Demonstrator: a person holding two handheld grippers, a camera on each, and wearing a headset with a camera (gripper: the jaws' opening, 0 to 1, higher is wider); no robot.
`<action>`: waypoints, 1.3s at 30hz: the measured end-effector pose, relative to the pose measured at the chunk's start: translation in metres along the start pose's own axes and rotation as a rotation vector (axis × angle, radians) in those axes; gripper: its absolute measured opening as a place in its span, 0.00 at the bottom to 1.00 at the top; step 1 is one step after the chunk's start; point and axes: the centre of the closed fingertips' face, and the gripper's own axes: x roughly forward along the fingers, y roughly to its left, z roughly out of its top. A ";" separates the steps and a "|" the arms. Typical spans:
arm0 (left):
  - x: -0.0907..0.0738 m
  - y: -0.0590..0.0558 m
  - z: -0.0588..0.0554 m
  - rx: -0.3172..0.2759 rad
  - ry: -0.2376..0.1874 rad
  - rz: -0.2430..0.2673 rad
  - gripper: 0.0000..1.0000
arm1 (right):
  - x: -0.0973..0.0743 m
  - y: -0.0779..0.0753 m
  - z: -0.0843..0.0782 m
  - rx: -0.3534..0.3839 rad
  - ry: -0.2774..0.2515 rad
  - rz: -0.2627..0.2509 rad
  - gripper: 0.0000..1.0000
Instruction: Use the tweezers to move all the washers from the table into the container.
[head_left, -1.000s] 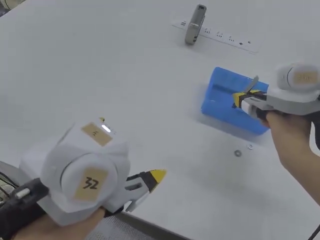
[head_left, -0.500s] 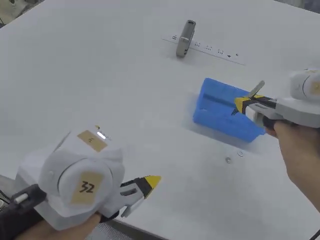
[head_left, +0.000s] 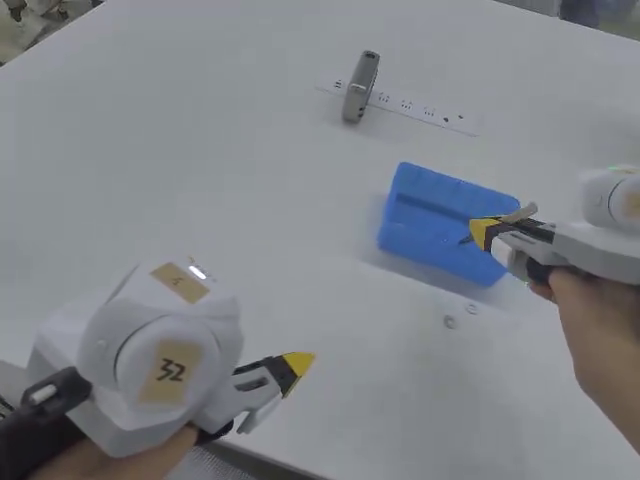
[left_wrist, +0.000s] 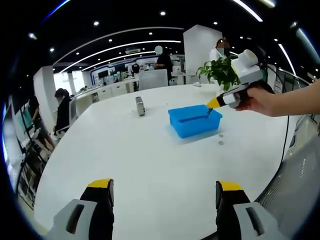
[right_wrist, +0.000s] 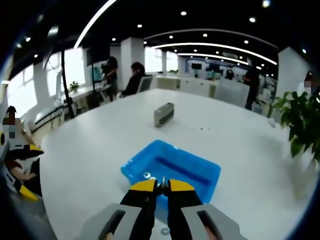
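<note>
A blue container (head_left: 430, 228) sits on the white table (head_left: 200, 170). My right gripper (head_left: 484, 232) hovers over its right side, shut on thin metal tweezers (head_left: 520, 213) whose tip points down into the container. In the right gripper view the tweezers (right_wrist: 161, 185) show between the closed yellow jaws, above the container (right_wrist: 175, 165), where a washer (right_wrist: 146, 175) lies. I cannot tell if the tweezers hold a washer. Two washers (head_left: 449, 322) (head_left: 472, 310) lie on the table just in front of the container. My left gripper (head_left: 295, 362) stands open and empty at the near left.
A white power strip (head_left: 420, 105) lies at the far side with a grey block (head_left: 358, 72) standing on its left end. A person's hand (head_left: 590, 330) holds the right gripper. Open tabletop stretches left of the container. A potted plant (right_wrist: 300, 125) stands far right.
The right gripper has drawn back from over the container's middle to its right side, and the tweezers now lie flatter. The left gripper has hardly moved; the head camera shifted.
</note>
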 end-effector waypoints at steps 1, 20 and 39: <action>0.000 0.000 0.000 0.001 -0.001 0.000 0.85 | -0.002 0.000 0.002 0.010 -0.007 0.001 0.04; 0.000 -0.001 0.001 0.006 -0.005 -0.001 0.85 | -0.034 0.031 -0.039 0.038 0.051 0.038 0.04; 0.000 0.000 0.000 0.002 -0.001 0.001 0.85 | -0.025 0.034 -0.072 0.013 0.149 0.054 0.04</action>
